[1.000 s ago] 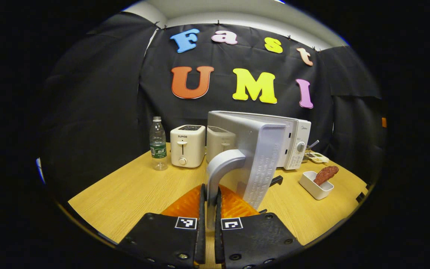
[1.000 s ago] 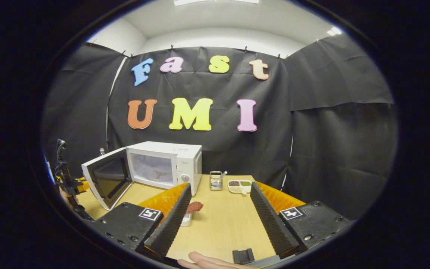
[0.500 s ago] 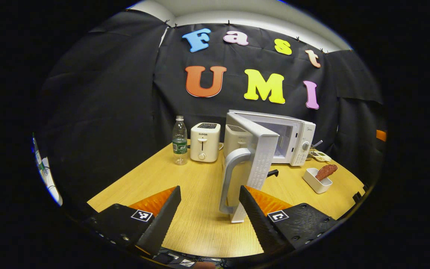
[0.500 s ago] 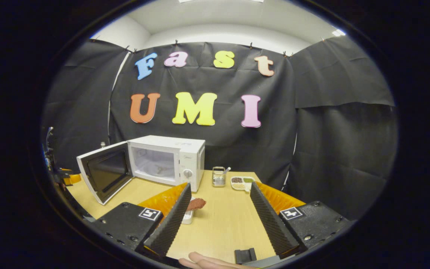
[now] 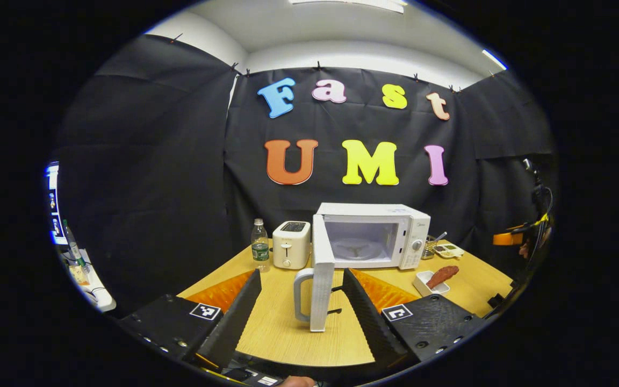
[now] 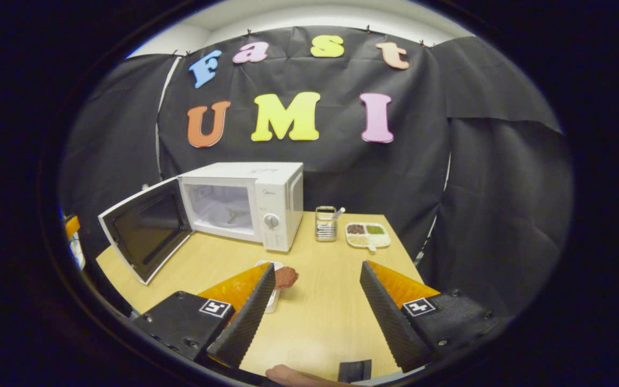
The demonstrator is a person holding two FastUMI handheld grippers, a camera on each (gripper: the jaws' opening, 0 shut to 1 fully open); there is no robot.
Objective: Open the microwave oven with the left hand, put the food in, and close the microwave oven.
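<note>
With the microwave (image 5: 371, 236) door (image 5: 321, 279) swung wide open on the wooden table (image 6: 320, 317), both the left gripper (image 5: 301, 306) and right gripper (image 6: 315, 306) sit spread apart holding nothing, and the food (image 6: 285, 276) rests in its little white dish (image 5: 430, 283) near the right gripper's finger.

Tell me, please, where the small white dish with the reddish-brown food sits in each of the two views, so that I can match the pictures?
Left gripper view: the white dish with the food sits right of centre, on the table in front of the microwave's control panel.
Right gripper view: the same dish sits low and just left of centre, partly hidden behind that gripper's left finger.
Shared landmark: the white microwave, door open, behind the dish.
</note>
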